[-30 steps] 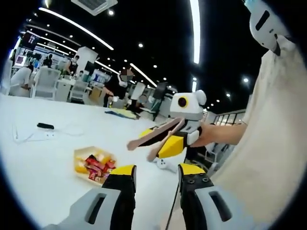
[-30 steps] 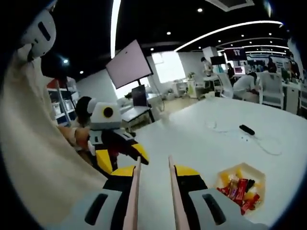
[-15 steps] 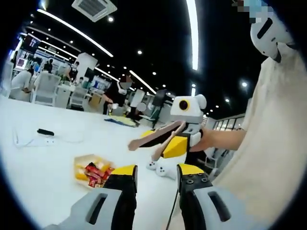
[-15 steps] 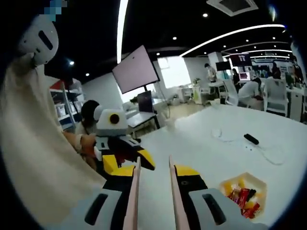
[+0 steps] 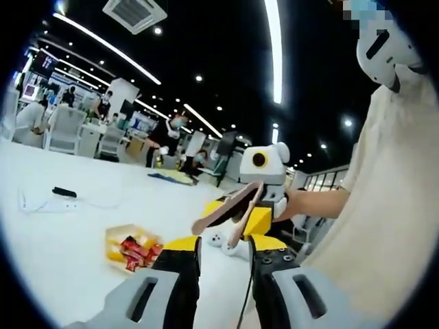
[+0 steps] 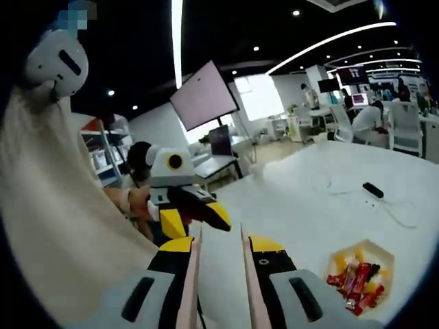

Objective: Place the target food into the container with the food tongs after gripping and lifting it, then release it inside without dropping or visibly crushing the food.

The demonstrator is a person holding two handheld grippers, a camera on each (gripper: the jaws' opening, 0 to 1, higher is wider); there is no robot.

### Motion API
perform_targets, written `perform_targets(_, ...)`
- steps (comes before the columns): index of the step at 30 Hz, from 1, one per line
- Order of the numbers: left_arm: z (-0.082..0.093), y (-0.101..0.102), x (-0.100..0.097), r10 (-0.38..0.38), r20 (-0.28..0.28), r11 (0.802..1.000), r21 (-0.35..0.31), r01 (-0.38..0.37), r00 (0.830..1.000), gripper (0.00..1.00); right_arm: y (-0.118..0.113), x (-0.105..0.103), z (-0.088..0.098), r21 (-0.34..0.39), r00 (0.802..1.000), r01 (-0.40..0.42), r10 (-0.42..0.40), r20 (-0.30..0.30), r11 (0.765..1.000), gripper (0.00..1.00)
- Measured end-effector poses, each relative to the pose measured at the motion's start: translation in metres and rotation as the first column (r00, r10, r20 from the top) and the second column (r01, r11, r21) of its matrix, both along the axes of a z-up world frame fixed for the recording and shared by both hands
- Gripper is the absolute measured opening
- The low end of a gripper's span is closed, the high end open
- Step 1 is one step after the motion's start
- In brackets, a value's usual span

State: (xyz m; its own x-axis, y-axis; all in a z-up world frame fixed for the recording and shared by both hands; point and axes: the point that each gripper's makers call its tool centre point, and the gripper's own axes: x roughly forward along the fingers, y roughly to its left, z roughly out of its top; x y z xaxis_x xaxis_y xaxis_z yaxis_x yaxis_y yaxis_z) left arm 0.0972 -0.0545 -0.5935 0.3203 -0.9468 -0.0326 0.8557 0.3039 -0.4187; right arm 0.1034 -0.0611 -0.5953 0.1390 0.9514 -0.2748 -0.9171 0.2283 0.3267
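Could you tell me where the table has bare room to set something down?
The white table is bare between the snack tray and the black remote with its white cable, and on past them. It is crowded near the person, where the two hand-held grippers and the tongs sit close together.

The left gripper [image 5: 218, 264] has grey plastic bodies with long slots, black jaws with small screws and yellow tips. The right gripper [image 6: 219, 264] has the same grey, black and yellow parts, and a white head. A thin black cable [image 5: 243, 301] hangs between the jaws. The person wears a loose cream garment [image 5: 384, 226].
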Motion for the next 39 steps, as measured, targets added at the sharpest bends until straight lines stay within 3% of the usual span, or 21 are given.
perform_targets(7, 0.003, -0.002, -0.004, -0.036, 0.004, 0.999, -0.011, 0.036, 0.999, 0.15, -0.003, -0.003, 0.0, 0.008, 0.999, -0.027, 0.027, -0.017, 1.0, 0.29)
perform_targets(10, 0.013, -0.005, -0.015, -0.112, 0.028, 0.993, -0.042, 0.113, 0.993, 0.09, -0.003, -0.008, 0.002, -0.001, 0.997, -0.073, 0.073, -0.013, 0.997, 0.29)
perform_targets(13, 0.016, -0.006, -0.018, -0.143, 0.049, 0.989, -0.029, 0.144, 0.989, 0.05, 0.0, -0.009, 0.011, 0.035, 0.996, -0.091, 0.092, -0.018, 0.995, 0.29)
perform_targets(25, 0.013, -0.004, -0.016, -0.155, 0.038, 0.987, -0.027, 0.156, 0.987, 0.03, 0.003, -0.008, 0.005, 0.036, 0.995, -0.088, 0.09, -0.031, 0.995, 0.29)
perform_targets(30, 0.007, -0.002, -0.015, -0.168, -0.026, 0.985, -0.051, 0.167, 0.985, 0.01, 0.003, -0.007, 0.0, 0.038, 0.996, -0.076, 0.077, -0.051, 0.996, 0.29)
perform_targets(39, 0.01, -0.006, -0.011, -0.165, -0.024, 0.984, -0.072, 0.163, 0.986, 0.0, -0.001, -0.002, 0.001, 0.03, 0.996, -0.055, 0.057, -0.069, 0.998, 0.3)
